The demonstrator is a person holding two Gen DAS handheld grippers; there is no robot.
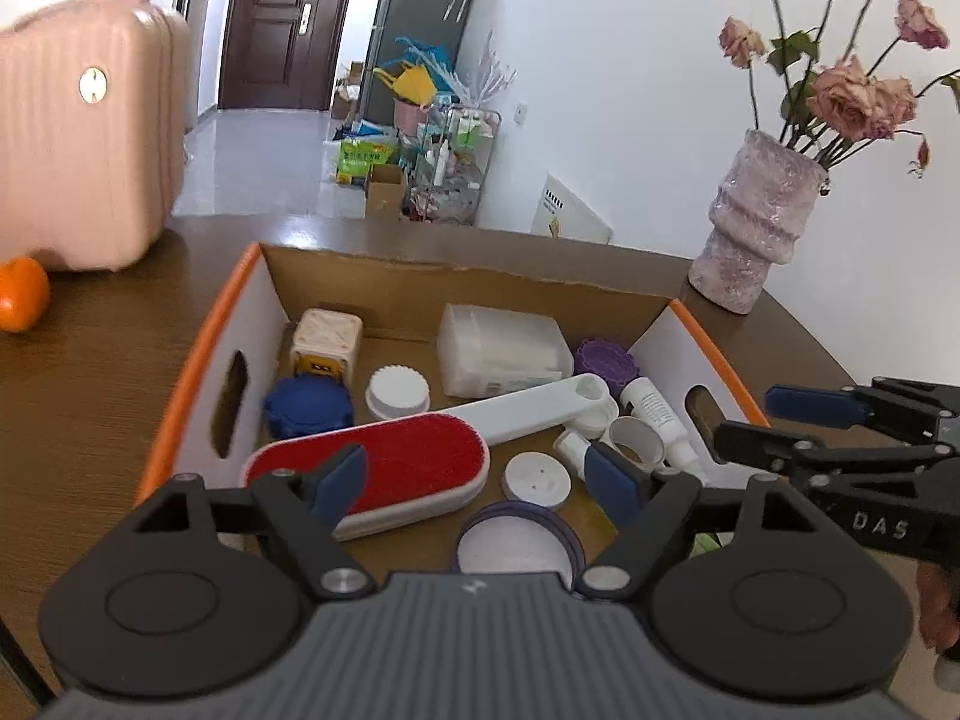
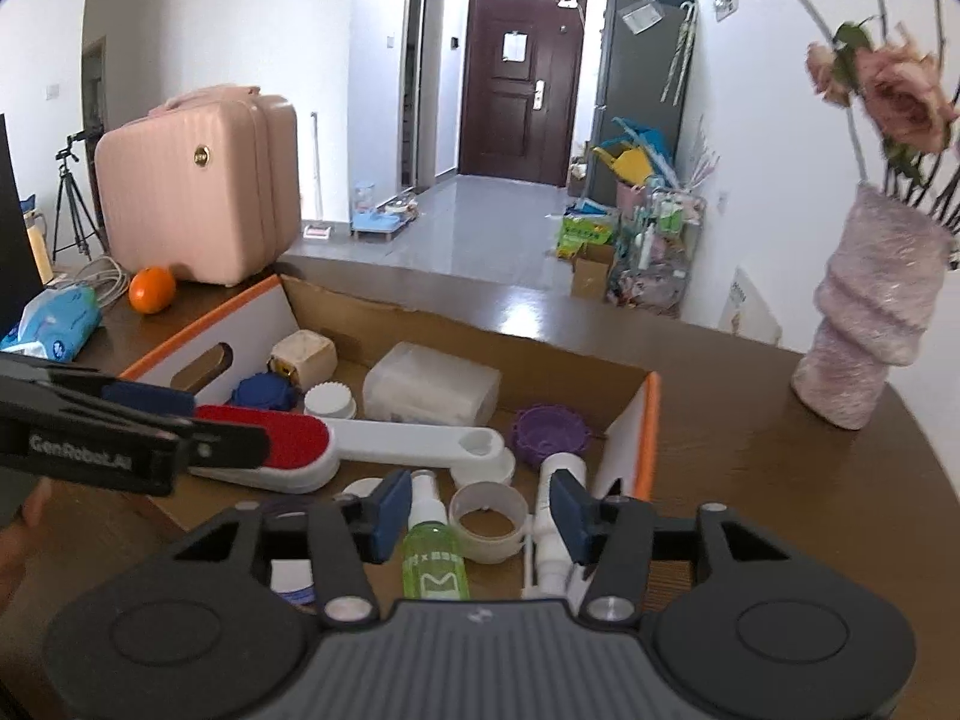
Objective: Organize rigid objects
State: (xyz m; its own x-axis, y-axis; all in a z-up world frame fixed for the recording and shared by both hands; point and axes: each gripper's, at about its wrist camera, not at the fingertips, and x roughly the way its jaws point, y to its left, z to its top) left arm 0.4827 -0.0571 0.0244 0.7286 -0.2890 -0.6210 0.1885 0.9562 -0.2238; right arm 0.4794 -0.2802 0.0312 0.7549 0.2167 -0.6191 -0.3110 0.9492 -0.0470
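An orange-rimmed cardboard box (image 1: 198,354) holds several rigid items: a red-and-white lint brush (image 1: 408,468), a blue lid (image 1: 307,405), white caps, a clear plastic case (image 1: 501,348), a purple lid (image 1: 606,360) and small white bottles (image 1: 657,414). My left gripper (image 1: 480,477) is open and empty over the box's near side. The right gripper shows at the right edge of that view (image 1: 750,420). In the right wrist view my right gripper (image 2: 480,510) is open and empty above a green spray bottle (image 2: 433,558), a white ring (image 2: 487,519) and a white bottle (image 2: 553,516). The brush (image 2: 312,444) lies behind.
A pink suitcase (image 2: 198,192) and an orange (image 2: 152,290) stand at the table's far left, with a wipes pack (image 2: 60,318). A pink vase of dried roses (image 2: 870,324) stands at the right. The brown table (image 2: 750,450) ends ahead, over a hallway floor.
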